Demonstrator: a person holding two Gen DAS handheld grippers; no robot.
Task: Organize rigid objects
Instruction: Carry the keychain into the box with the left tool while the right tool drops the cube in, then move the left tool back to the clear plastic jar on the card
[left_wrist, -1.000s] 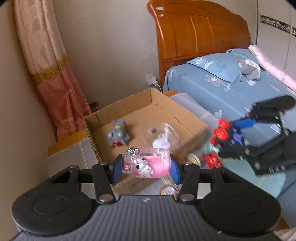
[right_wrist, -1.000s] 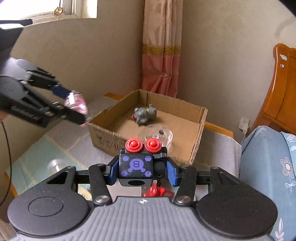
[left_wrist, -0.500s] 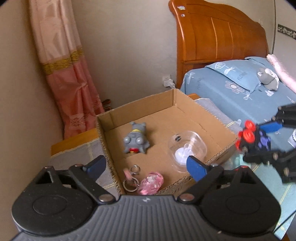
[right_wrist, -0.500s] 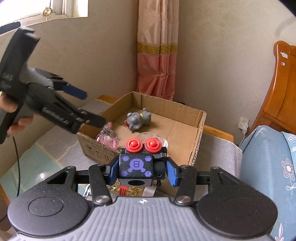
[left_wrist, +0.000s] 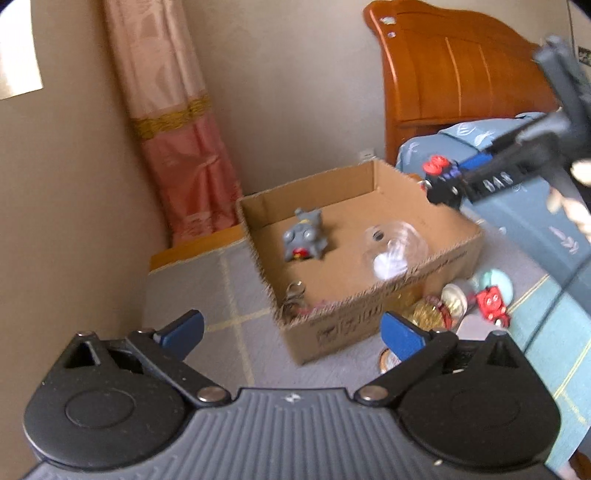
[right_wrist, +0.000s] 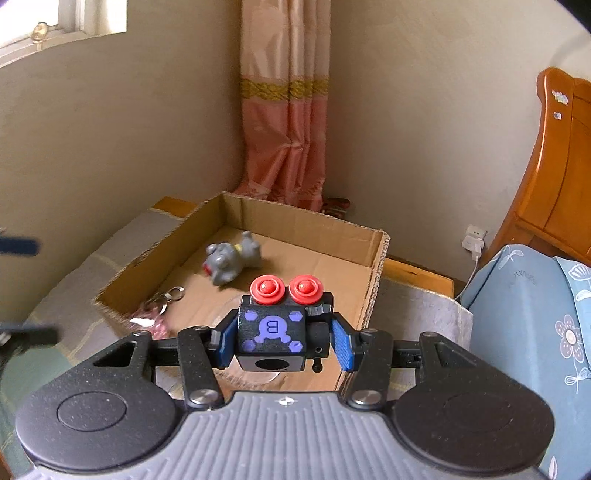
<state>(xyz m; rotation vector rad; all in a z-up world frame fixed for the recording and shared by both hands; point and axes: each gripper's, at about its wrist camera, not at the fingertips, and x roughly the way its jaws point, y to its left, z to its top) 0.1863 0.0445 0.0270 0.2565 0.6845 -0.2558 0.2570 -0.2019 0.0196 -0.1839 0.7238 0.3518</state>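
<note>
An open cardboard box stands on the grey cloth and also shows in the right wrist view. Inside lie a grey animal figure, a clear plastic dome and a pink keychain jar near the front corner. My left gripper is open and empty, in front of the box. My right gripper is shut on a black cube toy with purple marks and two red knobs. It holds the toy over the box's right rim, as the left wrist view shows.
Loose items lie right of the box: a gold round piece, a white disc, a red toy and a pale green round thing. A blue-sheeted bed with a wooden headboard stands to the right. A pink curtain hangs behind.
My left gripper opened and let the pink keychain jar drop into the box, then drew back. My right gripper moved the cube toy forward over the box.
</note>
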